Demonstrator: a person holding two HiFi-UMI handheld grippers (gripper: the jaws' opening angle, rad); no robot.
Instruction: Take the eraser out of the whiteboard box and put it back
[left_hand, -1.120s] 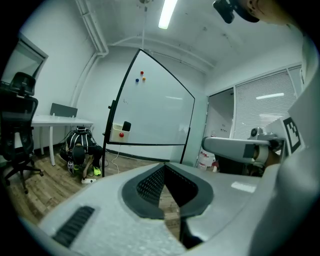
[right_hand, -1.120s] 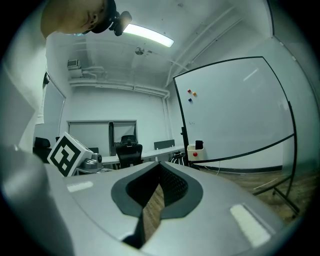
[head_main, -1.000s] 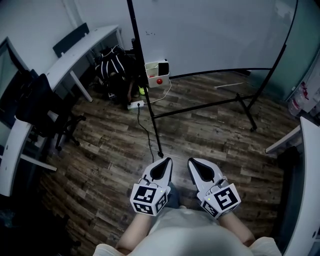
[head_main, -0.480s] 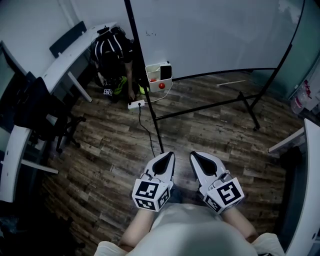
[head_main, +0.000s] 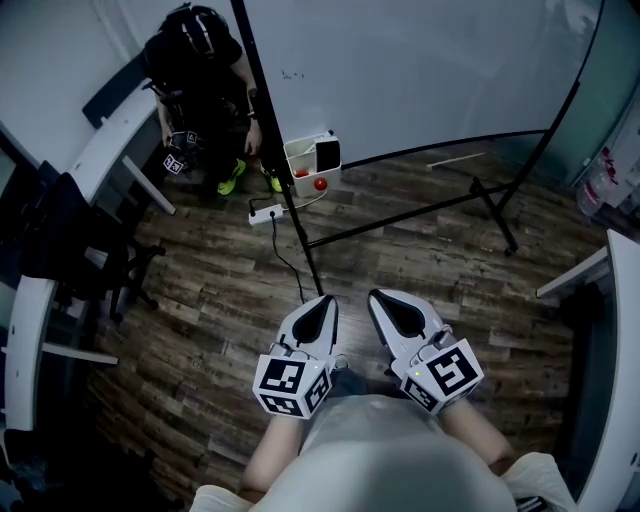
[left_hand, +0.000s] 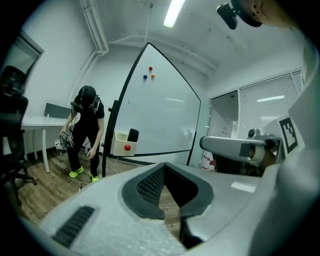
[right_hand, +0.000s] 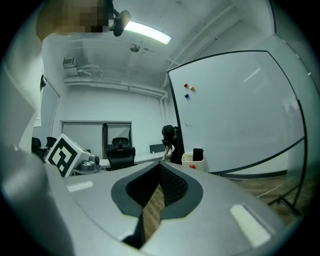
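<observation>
Holding left gripper (head_main: 322, 306) and right gripper (head_main: 386, 300) side by side above the wood floor (head_main: 220, 290), both pointing toward the whiteboard (head_main: 420, 70). Pressing left fingers (left_hand: 150, 184) together on nothing; pressing right fingers (right_hand: 173, 186) together likewise, empty. Noting eraser (head_main: 327, 154) standing upright inside the box (head_main: 303, 160) at the whiteboard's lower left edge, well apart from both grippers. Noting person in black (head_main: 195, 60) bending over just beside the box.
</observation>
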